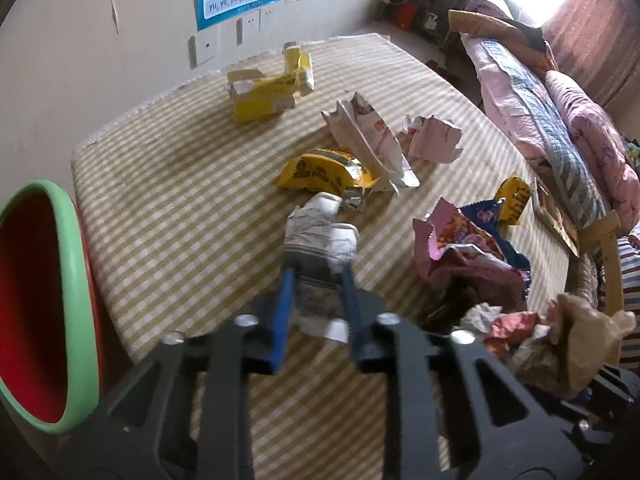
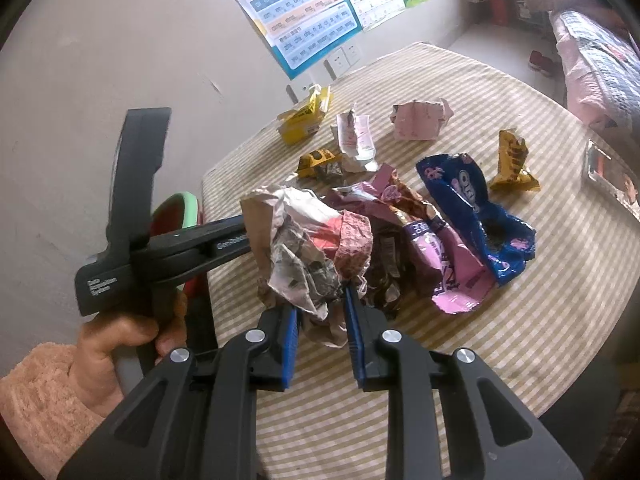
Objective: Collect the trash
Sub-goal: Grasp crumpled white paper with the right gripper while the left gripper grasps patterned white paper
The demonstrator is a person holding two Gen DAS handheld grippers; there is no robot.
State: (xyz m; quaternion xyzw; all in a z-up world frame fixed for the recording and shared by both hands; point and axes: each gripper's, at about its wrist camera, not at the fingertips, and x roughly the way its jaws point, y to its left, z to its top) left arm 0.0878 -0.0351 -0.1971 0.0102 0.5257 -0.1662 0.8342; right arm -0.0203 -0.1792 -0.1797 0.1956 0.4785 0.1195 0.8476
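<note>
Table (image 1: 168,184), checked cloth, strewn with wrappers. Bin (image 1: 60,304), green-rimmed and red inside, at its left edge. Right gripper (image 2: 322,312): jaws clamped on a crumpled paper wad (image 2: 296,256). Left gripper (image 1: 318,280): jaws clamped on a white wrapper (image 1: 320,236) above the cloth.

Your left wrist camera looks steeply down along its fingers, close over the checked table (image 1: 160,200), facing the wall at twelve o'clock, bin (image 1: 40,300) at nine. Your right wrist camera sits equally near, probably slightly rolled. Both share the yellow carton (image 1: 264,92) (image 2: 300,124) and pink wrapper (image 1: 436,140) (image 2: 416,124).
</note>
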